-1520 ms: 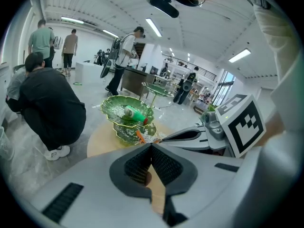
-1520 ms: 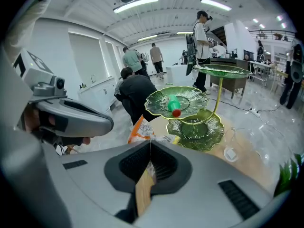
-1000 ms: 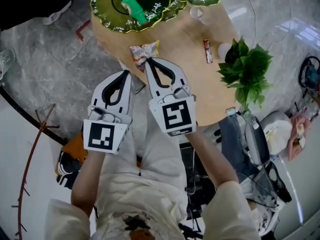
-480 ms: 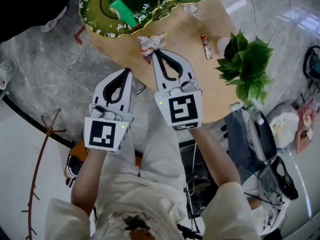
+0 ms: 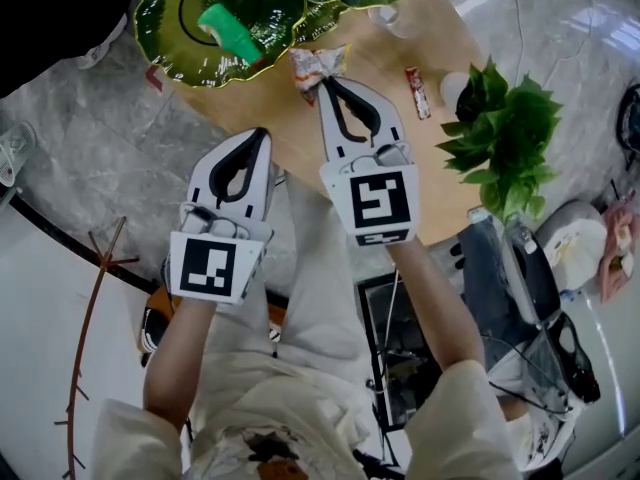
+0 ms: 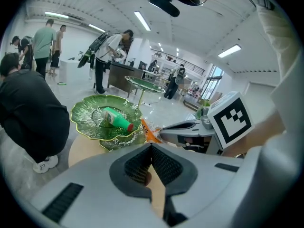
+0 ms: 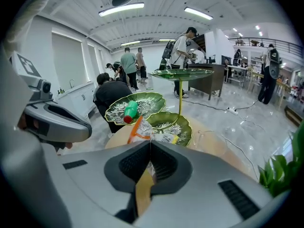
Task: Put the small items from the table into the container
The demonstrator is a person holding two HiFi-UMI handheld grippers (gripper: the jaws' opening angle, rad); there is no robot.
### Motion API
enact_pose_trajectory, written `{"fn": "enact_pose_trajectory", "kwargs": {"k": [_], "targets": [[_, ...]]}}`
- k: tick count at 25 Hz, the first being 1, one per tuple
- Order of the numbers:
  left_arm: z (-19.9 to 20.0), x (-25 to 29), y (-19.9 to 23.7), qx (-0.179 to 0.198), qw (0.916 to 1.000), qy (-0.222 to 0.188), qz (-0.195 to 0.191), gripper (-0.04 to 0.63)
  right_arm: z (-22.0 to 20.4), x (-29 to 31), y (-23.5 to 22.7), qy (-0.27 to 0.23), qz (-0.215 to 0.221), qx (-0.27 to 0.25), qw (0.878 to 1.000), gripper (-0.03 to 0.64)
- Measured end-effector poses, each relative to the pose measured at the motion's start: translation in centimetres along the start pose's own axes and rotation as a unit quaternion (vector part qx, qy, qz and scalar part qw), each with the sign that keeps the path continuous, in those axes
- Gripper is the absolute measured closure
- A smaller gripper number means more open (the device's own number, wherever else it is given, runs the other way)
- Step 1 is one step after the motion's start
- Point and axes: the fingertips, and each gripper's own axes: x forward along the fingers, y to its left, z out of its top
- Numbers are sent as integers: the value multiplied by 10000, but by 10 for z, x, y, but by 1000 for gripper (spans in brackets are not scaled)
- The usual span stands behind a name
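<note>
Because our right claw (image 5: 323, 80) is clamped shut on its middle, the snack packet (image 5: 318, 63) juts past the tips, its long axis lying across them and its ends fanning left and right beside the green dish (image 5: 165, 28). It is crinkled, orange, white and yellow, above the table (image 5: 400, 118). Our left claw (image 5: 262, 131) is closed on nothing.

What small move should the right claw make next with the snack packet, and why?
Probably carry the packet a little further up and left in the head view, until it is over the green dish. The right claw is shut on the snack packet, which hangs above the wooden table, just beside the dish's rim and not over it.
</note>
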Motion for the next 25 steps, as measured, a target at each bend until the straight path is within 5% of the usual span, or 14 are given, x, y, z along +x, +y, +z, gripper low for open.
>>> {"fn": "enact_pose_trajectory", "kwargs": {"k": [25], "targets": [[-20,49,8,-157,9997,80,168,597,-20,62,-40,-133,-31,57,9999,606]]}}
